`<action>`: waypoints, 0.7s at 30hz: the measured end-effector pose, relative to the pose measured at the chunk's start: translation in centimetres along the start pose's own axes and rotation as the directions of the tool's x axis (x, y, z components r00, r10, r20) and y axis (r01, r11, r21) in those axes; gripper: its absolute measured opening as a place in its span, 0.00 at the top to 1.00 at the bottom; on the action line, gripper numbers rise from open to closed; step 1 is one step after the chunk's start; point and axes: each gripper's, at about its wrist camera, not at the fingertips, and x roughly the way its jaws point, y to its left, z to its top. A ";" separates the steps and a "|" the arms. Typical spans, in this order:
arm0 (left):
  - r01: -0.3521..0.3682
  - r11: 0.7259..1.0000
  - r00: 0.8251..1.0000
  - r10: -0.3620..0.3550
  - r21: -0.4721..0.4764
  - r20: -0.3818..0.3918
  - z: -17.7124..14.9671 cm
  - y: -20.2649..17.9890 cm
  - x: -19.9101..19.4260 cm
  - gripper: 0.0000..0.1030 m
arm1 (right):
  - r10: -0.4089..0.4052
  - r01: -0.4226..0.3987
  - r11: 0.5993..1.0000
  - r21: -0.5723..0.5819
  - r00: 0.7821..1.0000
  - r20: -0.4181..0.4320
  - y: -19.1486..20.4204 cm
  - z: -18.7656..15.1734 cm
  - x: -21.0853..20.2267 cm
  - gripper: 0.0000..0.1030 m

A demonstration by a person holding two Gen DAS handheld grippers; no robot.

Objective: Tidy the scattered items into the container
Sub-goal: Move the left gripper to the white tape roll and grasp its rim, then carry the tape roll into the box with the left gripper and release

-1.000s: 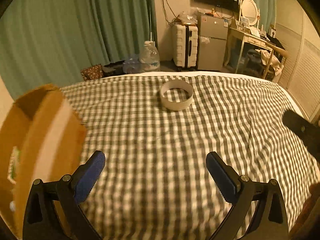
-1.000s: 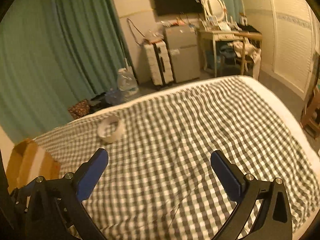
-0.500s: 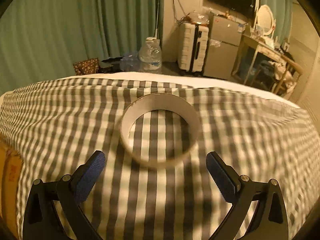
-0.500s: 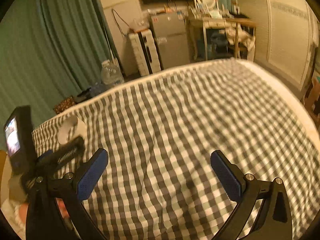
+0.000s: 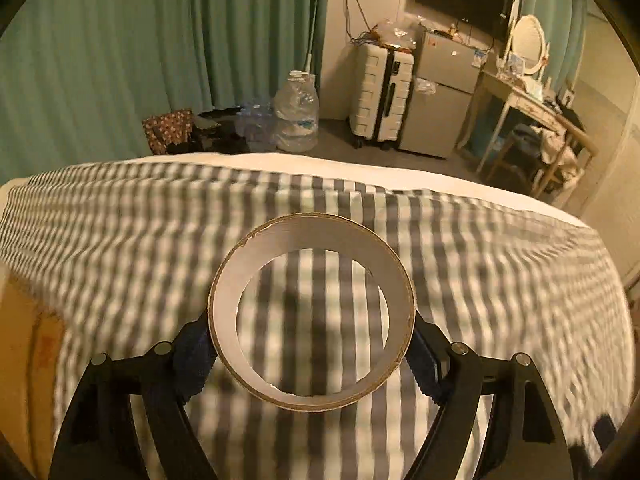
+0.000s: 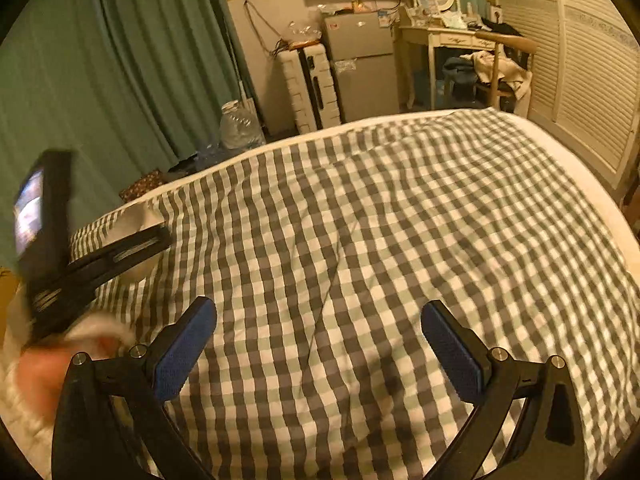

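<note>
Bedroom, checkered bed (image 5: pixel 120 240) | tape ring (image 5: pixel 311 312) lies flat on bed between left gripper (image 5: pixel 312 354) fingers, which are closing, pads at its sides | cardboard box (image 5: pixel 24 344) at bed's left edge, contents hidden | right gripper (image 6: pixel 320 344) fingers wide apart, empty

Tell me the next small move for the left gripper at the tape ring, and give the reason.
Probably finish closing before lifting. The left gripper has its jaws closing with the cardboard tape ring between them; its blue pads sit at the ring's two sides, but a firm pinch can't be confirmed. The ring lies flat on the checked bedcover, and the cardboard box waits at the left edge.
</note>
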 end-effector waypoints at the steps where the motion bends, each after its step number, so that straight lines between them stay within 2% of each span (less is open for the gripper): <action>1: 0.002 1.000 1.000 -0.002 -0.001 0.005 -0.5 0.6 -1.6 0.19 | 0.000 0.000 1.000 0.007 1.000 0.005 0.0 -0.2 -0.8 0.00; 4: -0.001 1.000 1.000 0.001 0.023 0.008 -1.5 1.7 -5.3 0.19 | -0.010 0.009 1.000 0.011 0.999 0.041 0.4 -0.1 -3.8 0.00; 7: 0.014 1.000 0.999 -0.015 0.014 0.051 -1.9 3.0 -9.6 0.19 | 0.012 -0.014 1.000 0.028 0.997 0.079 1.3 -0.3 -7.7 0.00; 10: -0.004 0.998 0.996 -0.002 0.063 0.091 -2.5 3.7 -14.1 0.19 | 0.042 -0.043 0.999 0.003 0.993 0.110 3.3 -0.3 -11.7 0.00; 14: 0.027 0.996 0.989 -0.040 0.088 0.143 -2.4 5.4 -19.9 0.19 | 0.080 -0.074 0.996 -0.045 0.985 0.151 6.7 -1.0 -17.4 0.00; 16: 0.027 0.997 0.984 -0.040 0.074 0.175 -2.0 6.9 -22.7 0.19 | 0.121 -0.109 0.991 -0.075 0.978 0.173 8.7 -1.7 -20.2 0.00; 18: 0.033 0.998 0.976 -0.042 0.049 0.214 -2.0 8.8 -25.4 0.19 | 0.129 -0.110 0.987 -0.114 0.975 0.180 10.4 -2.1 -21.9 0.00; 21: 0.036 0.999 0.976 -0.041 0.025 0.212 -1.8 11.8 -27.5 0.19 | 0.142 -0.106 0.979 -0.172 0.968 0.208 13.6 -3.2 -24.9 0.00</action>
